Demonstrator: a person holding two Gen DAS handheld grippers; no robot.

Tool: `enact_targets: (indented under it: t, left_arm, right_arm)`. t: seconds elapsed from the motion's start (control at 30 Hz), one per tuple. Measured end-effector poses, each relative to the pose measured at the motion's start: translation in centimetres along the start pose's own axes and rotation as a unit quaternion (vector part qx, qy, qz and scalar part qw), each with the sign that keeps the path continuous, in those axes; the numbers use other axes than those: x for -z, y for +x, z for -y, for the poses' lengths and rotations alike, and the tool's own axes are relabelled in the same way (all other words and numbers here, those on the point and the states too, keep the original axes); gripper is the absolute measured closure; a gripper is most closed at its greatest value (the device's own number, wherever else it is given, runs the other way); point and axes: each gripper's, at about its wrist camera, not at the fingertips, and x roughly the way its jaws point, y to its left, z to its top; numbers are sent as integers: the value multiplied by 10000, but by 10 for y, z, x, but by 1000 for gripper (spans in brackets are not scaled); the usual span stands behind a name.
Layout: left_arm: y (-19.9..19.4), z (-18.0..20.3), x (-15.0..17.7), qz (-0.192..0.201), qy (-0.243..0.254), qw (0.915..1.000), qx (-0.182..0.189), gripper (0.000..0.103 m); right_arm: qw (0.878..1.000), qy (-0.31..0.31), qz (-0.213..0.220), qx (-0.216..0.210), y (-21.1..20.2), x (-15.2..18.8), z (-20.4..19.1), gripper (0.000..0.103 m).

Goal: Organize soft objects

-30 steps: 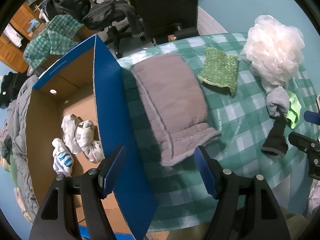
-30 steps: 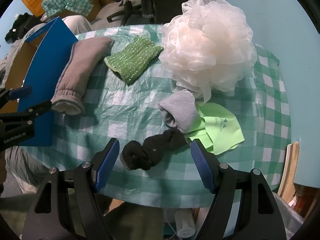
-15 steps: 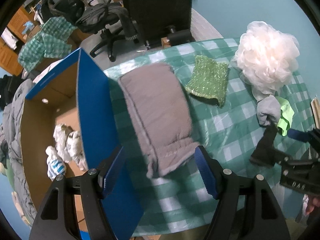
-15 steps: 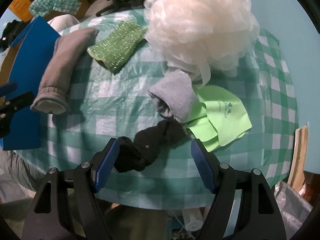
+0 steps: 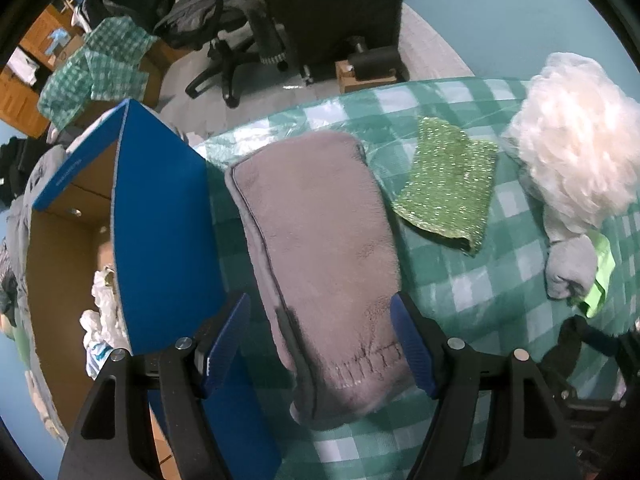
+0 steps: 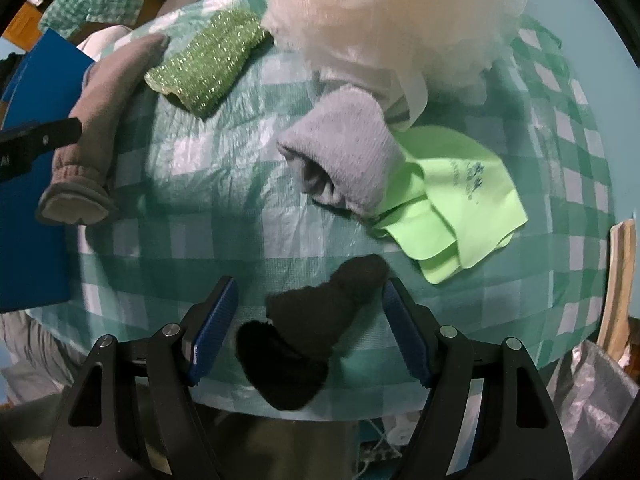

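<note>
Both claws hang released over their own targets, and both have closed in since a second ago. Low in the left wrist view, the left gripper (image 5: 320, 340) now straddles the near end of the folded grey towel (image 5: 316, 248), which fills the centre of the frame where it earlier sat higher and smaller; its jaws have just been opening a little, and the towel lies between the pads with neither pad pressing it. At the bottom of the right wrist view, the right gripper (image 6: 310, 330) has come down over the black sock (image 6: 312, 328), which has grown larger and now sits squarely between wide-standing jaws, not yet pinched.

Left of the towel stands the open blue cardboard box (image 5: 160, 220), with white bundles at its bottom. Upper right of both views hold the white bath pouf (image 6: 384, 12), the sparkly green cloth (image 6: 208, 68), the rolled grey sock (image 6: 344, 156) and the lime cloth (image 6: 460, 208), all lying loose on the checked tablecloth (image 6: 200, 240).

By my judgement, two pickups are about to begin, with most items unsorted.
</note>
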Motion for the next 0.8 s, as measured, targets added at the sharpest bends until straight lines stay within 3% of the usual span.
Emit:
enact_targets:
  t: [0.17,0.23,0.33,0.6,0.8]
  left_arm:
    - [8,4,-4,-67,32,10000,-15,23]
    - [8,5,-5,-107,77,9999,8,23]
    - [6,6,-7,-83,112,9999,53,22]
    - [21,0,-5,-388,-105,9990,188,16]
    - [30,-4,11,-589,-335,9963,522,30]
  right_arm:
    - [9999,-93,-95,-20,9,5,-2,33]
    - [9997,-167,-144,-36,14,6,-6,50]
    - [9991,-394,-61,107,14,10,-13,63]
    - [9984,-468,242,-194,-4,4,-20,65]
    - [9972,-587,359,-309,-12,-10,-22,65]
